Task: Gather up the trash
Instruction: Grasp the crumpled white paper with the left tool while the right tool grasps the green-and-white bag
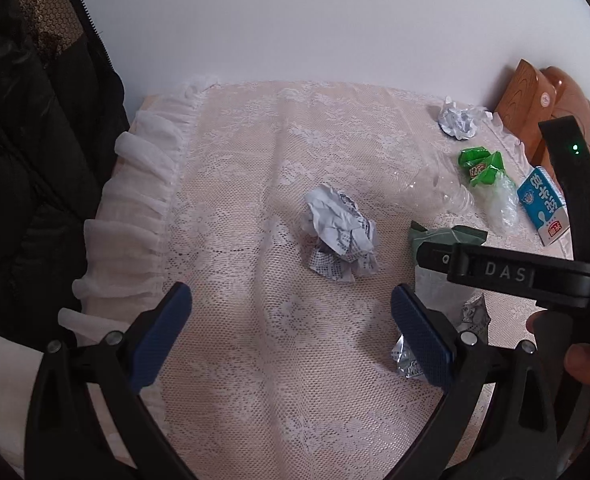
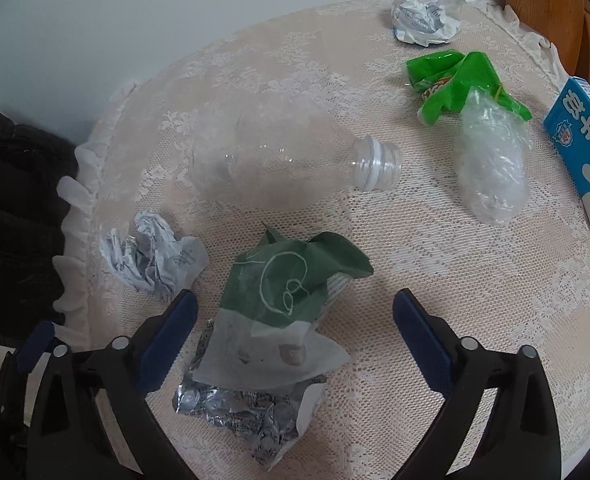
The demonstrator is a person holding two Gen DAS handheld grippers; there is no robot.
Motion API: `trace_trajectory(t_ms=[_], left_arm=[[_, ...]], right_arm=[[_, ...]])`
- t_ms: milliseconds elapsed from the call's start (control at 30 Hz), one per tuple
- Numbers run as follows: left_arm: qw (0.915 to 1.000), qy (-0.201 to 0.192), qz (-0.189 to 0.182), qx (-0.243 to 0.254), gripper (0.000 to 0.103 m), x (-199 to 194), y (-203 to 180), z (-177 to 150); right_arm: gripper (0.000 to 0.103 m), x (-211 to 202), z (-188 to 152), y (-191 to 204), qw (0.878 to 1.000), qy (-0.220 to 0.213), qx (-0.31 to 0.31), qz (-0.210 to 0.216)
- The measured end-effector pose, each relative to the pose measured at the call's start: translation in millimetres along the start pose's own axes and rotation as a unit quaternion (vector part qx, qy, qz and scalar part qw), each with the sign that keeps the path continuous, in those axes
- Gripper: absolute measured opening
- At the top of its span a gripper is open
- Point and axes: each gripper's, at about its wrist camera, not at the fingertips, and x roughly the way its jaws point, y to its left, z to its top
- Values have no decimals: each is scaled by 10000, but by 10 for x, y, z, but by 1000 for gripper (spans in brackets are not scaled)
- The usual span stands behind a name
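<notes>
A dark jacket hangs at the far left, beside the frilled edge of the lace cloth that covers the table. The left gripper hovers over bare lace with its jaws wide apart and nothing between them; a paper ball lies just beyond it.

To the right, the right gripper also stands wide open above the cloth. A dark green wrapper with a white lower half lies between its fingers, apart from both pads, over a crumpled foil pack. Another view of the paper ball shows it just left of that wrapper.

Beyond the wrapper lies a clear bottle on its side, capless, neck pointing right. Farther right are a bright green wrapper, a clear plastic wad touching it, a second paper ball at the far edge, and a blue carton near the right edge.
</notes>
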Motion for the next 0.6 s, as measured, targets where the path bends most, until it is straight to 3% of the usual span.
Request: trace_trajectory(t_ms=[67, 233, 467, 600], left_arm=[[10000, 21, 24, 4, 95, 16, 22, 1], [10000, 24, -26, -26, 95, 22, 32, 23], [9997, 144, -70, 167, 95, 165, -116, 84], [9988, 285, -307, 242, 95, 371, -261, 189]], right_arm=[[72, 39, -15, 4, 9997, 41, 67, 232], [54, -1, 26, -15, 9984, -152, 214, 493], [52, -110, 64, -201, 9927, -311, 586, 1005], [52, -187, 79, -348, 9882, -298, 855, 1236]])
